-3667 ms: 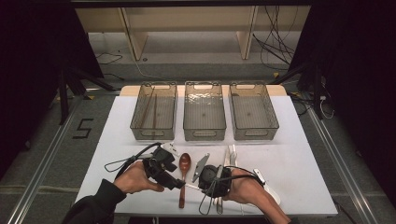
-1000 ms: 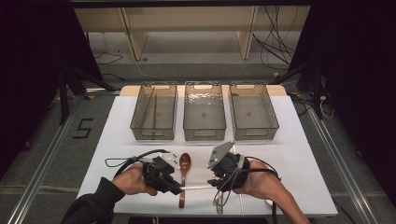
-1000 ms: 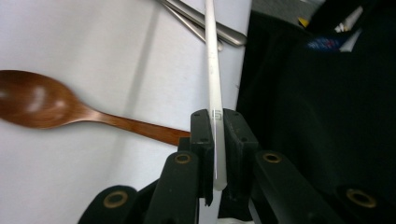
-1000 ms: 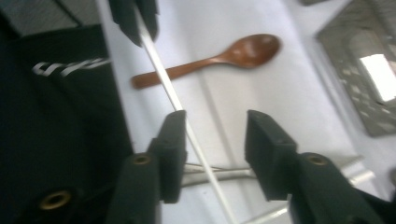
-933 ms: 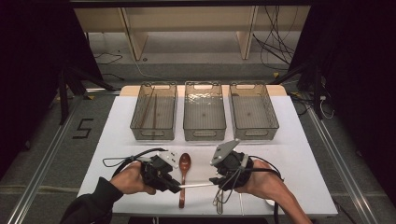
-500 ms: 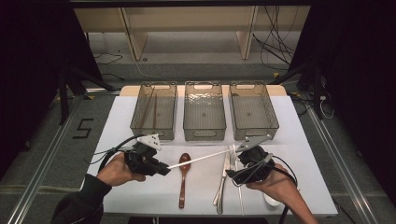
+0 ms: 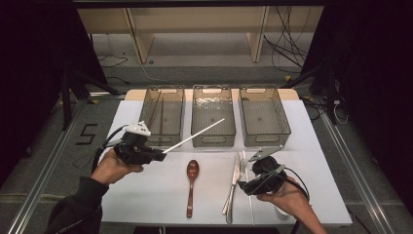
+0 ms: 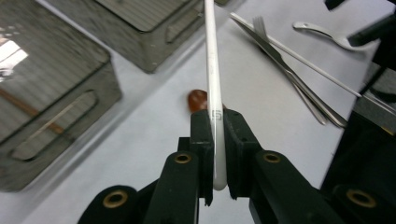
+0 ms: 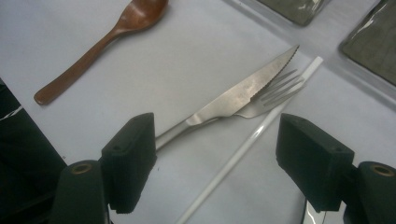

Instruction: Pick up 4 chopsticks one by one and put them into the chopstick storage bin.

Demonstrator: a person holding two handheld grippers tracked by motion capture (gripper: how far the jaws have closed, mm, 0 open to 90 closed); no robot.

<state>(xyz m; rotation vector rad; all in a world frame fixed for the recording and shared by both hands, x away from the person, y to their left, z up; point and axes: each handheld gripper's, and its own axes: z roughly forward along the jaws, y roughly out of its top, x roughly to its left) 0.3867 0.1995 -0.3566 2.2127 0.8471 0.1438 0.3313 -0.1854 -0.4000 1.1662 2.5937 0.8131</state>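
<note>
The left gripper (image 7: pixel 158 155) is clamped on one end of a white chopstick (image 7: pixel 195 136), which juts out past the fingers toward the middle bin (image 7: pixel 213 116). The hold is near the very tip, so the long free end could swing, pivot in the pads, or knock a bin wall as it is carried over. The left bin (image 7: pixel 163 114) already has a brown stick lying in it.

The right gripper (image 9: pixel 217 154) hangs with jaws wide apart, nothing between the pads; a second chopstick (image 9: pixel 247 140), a knife (image 9: pixel 233 105) and a fork (image 9: pixel 275 91) lie on the table under and ahead of the fingers. Closing here could catch the knife along with the chopstick.

A second ago both grippers met at the near table edge. The left has since lifted the chopstick toward the bins, and the right jaws have just been opening, empty.
</note>
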